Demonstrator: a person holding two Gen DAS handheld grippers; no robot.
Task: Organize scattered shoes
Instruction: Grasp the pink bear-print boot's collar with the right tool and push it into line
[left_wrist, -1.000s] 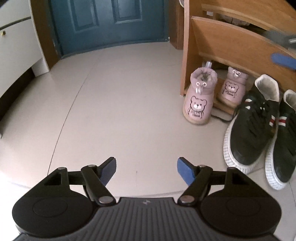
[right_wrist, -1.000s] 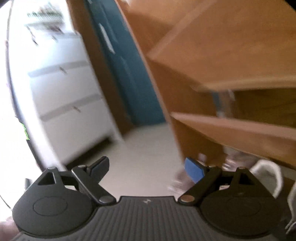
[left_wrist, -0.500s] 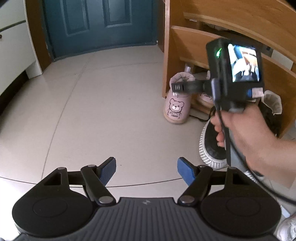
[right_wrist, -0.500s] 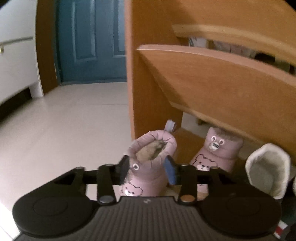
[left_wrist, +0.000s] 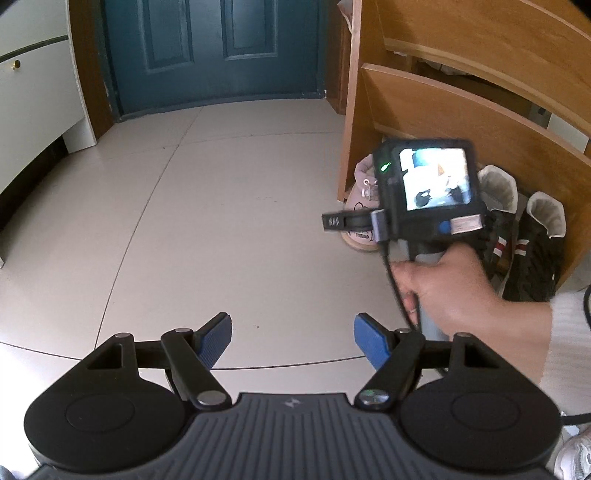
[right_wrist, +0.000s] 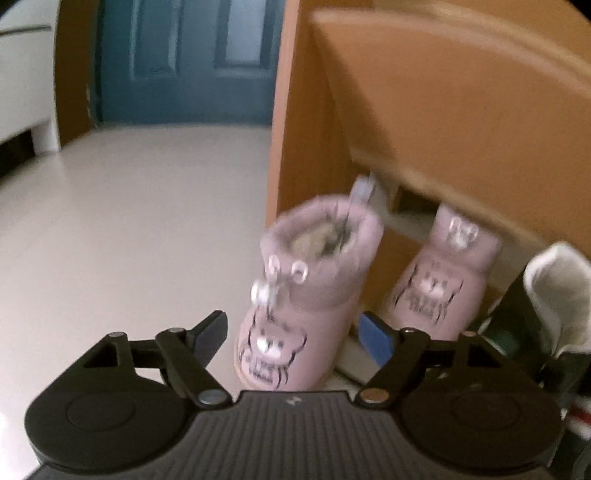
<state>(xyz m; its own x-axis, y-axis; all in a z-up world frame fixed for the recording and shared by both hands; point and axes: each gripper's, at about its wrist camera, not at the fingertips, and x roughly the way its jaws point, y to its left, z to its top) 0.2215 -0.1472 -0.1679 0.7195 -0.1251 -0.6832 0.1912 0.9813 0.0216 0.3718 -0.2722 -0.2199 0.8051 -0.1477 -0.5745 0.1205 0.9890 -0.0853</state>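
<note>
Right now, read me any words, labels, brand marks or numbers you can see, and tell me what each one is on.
No text reads clearly.
Nearer pink boot: print under the bear drawing, blurred.
Farther pink boot: print under its bear, blurred.
Left gripper: a small zigzag emblem on its housing, no letters.
Right gripper: the same emblem.
Right gripper's handheld unit: a white sticker, too small to read.

black claw (left_wrist: 292, 341), blue pads (left_wrist: 371, 343); white sleeve (left_wrist: 569, 343)
</note>
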